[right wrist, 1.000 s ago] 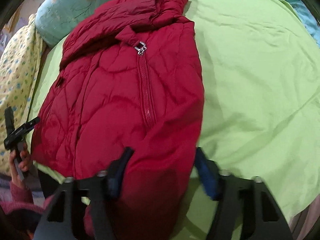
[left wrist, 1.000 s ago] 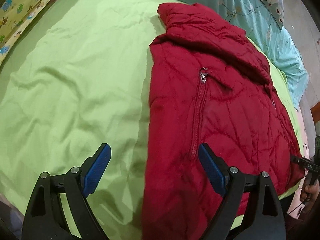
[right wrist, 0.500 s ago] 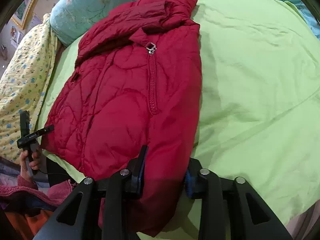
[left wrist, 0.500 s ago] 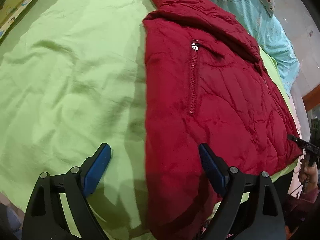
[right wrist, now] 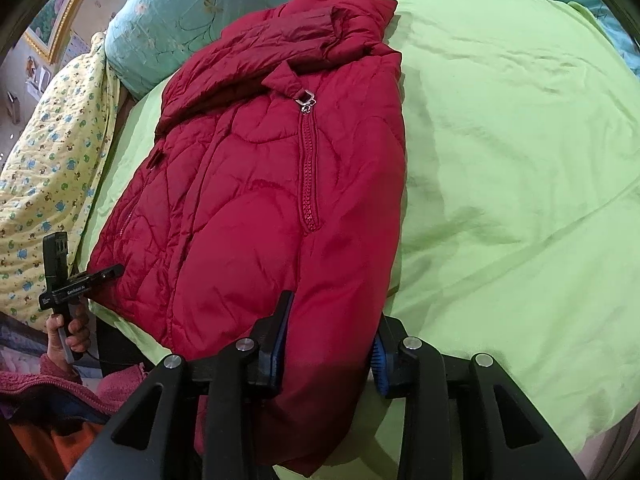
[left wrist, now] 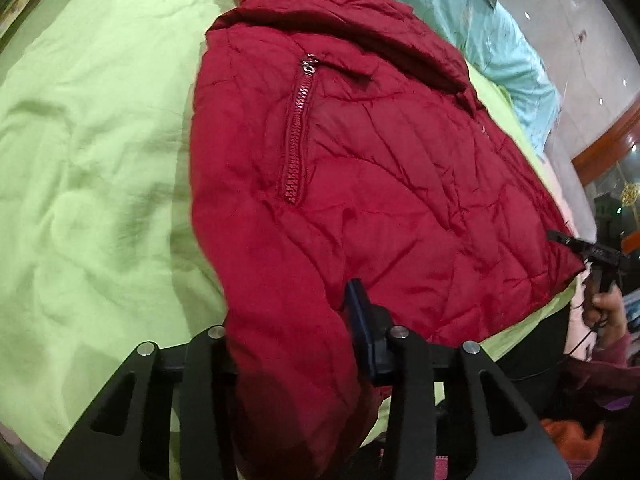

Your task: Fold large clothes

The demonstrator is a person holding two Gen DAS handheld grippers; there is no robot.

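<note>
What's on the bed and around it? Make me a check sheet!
Surface: wrinkled green sheet.
Job's things: red jacket lying flat on the sheet.
Clutter: nothing seen.
Grippers: left tool and right tool have just been closing; each pinches the jacket's near edge.
Cables: thin black cord by the bed's edge.
Surroundings: teal quilt, yellow blanket, framed picture.
</note>
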